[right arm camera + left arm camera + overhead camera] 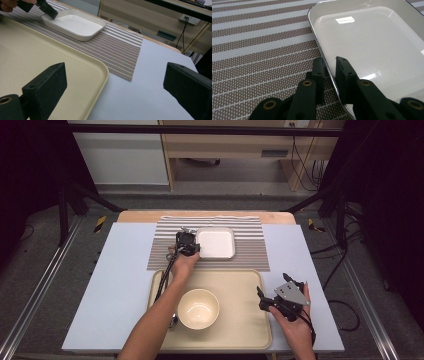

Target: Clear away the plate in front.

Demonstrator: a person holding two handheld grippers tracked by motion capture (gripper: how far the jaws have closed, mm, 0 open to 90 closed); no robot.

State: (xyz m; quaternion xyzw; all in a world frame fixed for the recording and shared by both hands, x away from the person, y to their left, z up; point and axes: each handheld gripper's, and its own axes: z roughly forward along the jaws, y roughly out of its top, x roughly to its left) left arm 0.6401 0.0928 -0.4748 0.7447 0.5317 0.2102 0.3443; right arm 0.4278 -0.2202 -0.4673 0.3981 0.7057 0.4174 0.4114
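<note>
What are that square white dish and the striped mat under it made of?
The square white dish looks like glazed ceramic, or possibly melamine: it is glossy, with sharp reflections of the lights. The striped mat appears to be woven vinyl or a similar plastic mesh: its brown and pale bands show a fine, regular weave.

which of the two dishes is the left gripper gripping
The square white dish on the striped mat: the left gripper has its jaws astride that dish's rim. The round cream bowl sits untouched on the tray.

Pale blue table [120,285]: striped mat [250,251] beyond fingers; beige tray [245,320] nearer, its corner beside right jaws.
</note>
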